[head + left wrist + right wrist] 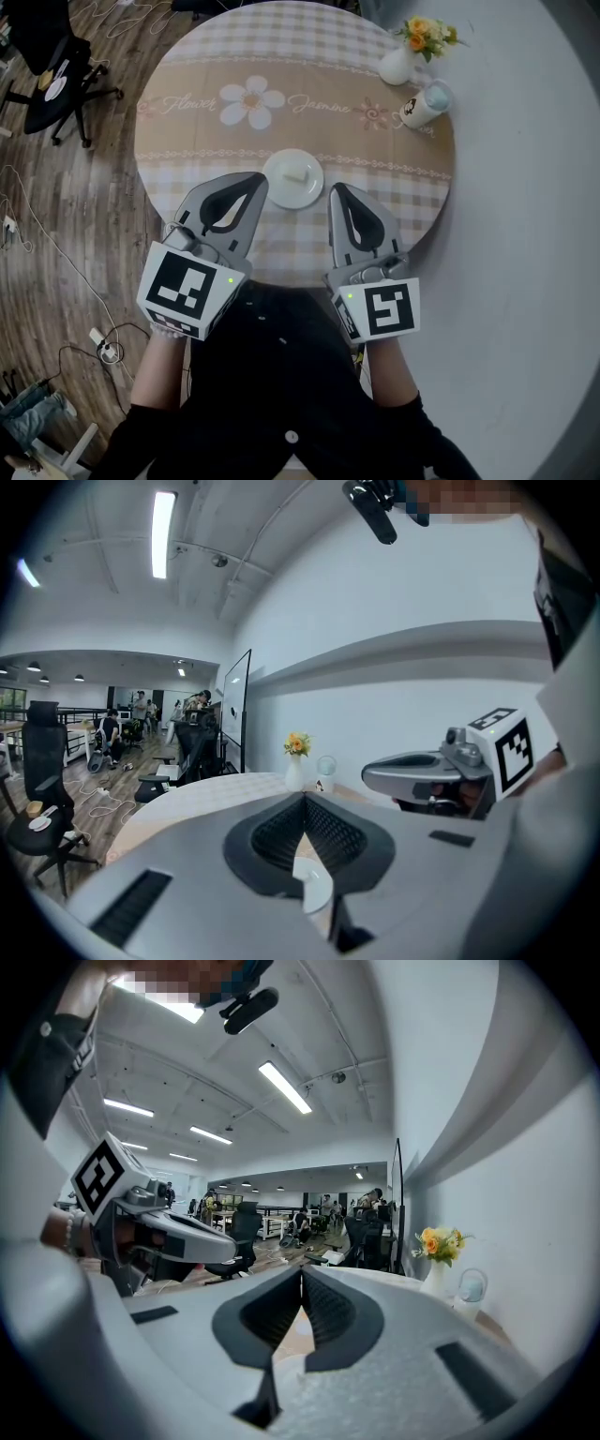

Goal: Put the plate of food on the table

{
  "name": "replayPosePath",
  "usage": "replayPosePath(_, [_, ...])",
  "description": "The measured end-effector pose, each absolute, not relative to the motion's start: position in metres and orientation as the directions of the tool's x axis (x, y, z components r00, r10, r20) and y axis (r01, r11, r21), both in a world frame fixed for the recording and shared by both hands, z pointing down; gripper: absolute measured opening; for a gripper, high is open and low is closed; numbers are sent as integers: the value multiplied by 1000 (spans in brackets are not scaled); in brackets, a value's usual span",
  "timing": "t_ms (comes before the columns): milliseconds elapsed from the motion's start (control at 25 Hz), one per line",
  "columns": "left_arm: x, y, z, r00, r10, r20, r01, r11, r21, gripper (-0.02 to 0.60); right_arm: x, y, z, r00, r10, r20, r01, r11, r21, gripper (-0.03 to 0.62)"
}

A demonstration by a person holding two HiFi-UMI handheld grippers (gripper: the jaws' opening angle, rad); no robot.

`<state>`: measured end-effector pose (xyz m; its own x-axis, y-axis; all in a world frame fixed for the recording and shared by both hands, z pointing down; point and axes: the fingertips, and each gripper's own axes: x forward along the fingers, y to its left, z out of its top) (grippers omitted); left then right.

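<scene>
A small white plate [293,179] with a pale piece of food [298,175] rests on the round table [187,141], near its front edge. My left gripper [260,179] is shut, its tip just left of the plate's rim. On the plate's right, my right gripper [336,188] is shut too, its tip close to the rim. Neither holds anything. In the left gripper view the jaws meet at the tip [305,797], and part of the plate [316,884] shows below them. The right gripper view shows closed jaws [302,1273] over the tablecloth.
A white vase of orange flowers [401,61] and a glass cup lying on its side [423,105] stand at the table's far right. A black office chair [56,80] and floor cables [37,234] are to the left. A curved white wall [525,234] runs along the right.
</scene>
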<state>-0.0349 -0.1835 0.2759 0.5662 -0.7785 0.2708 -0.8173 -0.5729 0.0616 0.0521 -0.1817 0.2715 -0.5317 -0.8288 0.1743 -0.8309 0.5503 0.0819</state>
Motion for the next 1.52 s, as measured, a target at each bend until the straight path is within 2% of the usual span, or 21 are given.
replayPosePath(160, [-34,-179,276,568,-765,305,-815,-574,79,2,53,-182,272,-527,-832,174,-834,545,81,2])
replayPosePath(1520, [-32,-178,287,562,-765,314,-819,-569,79,2,47,-182,283,-540,-816,207,-823,563,72,2])
